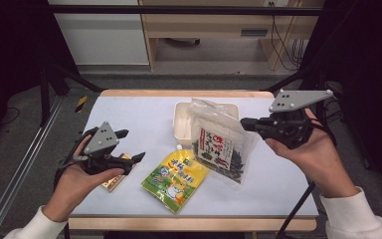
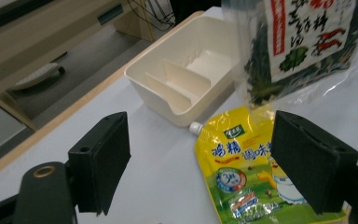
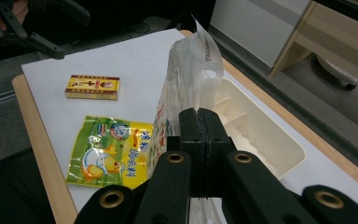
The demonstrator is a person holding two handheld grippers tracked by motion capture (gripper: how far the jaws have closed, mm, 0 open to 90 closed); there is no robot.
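A clear bag of dark dried seaweed (image 1: 219, 144) with a white and red label hangs by its edge from my right gripper (image 1: 243, 122), its lower end on the table. In the right gripper view the right gripper (image 3: 204, 126) is shut on the bag (image 3: 193, 60) beside the label. My left gripper (image 1: 134, 144) hovers open above the table's left side with nothing between its pads. In the left gripper view, the yellow spouted pouch (image 2: 242, 172) lies flat on the table below the open left gripper (image 2: 200, 163).
A cream divided tray (image 1: 184, 122) stands at the back centre, partly behind the bag. The yellow pouch (image 1: 176, 179) lies near the front edge. A small yellow and brown box (image 1: 114, 179) sits under my left hand. The table's left and far parts are bare white.
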